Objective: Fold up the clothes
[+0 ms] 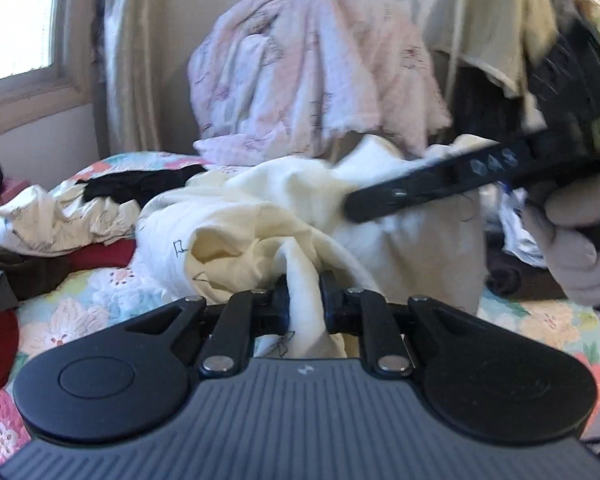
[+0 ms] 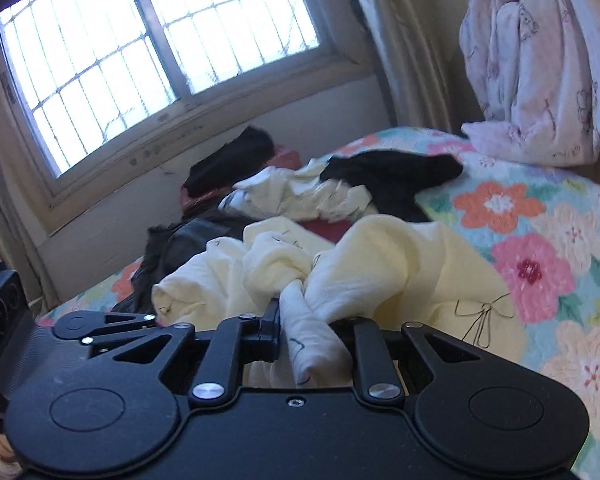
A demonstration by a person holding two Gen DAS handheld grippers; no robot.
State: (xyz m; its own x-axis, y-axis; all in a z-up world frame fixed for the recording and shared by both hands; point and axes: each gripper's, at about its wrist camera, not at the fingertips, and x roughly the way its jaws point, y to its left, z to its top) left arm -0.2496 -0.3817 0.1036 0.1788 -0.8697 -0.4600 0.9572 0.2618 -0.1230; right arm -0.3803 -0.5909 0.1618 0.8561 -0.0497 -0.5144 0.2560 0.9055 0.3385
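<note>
Right, your left claw (image 1: 305, 300) and right claw (image 2: 306, 332) both clamp bunched folds of the cream garment (image 1: 260, 216), heaped ahead on the floral bed (image 2: 540, 240)

Daylight through a barred window (image 2: 160, 68), beige curtains (image 1: 128, 56), floral bedspread (image 2: 540, 240).

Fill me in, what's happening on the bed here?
A person holds a gripper in each hand. The left gripper and the right gripper are each shut on a bunched part of the cream garment, which is still crumpled on the floral bedspread. Other clothes lie unfolded behind.
</note>
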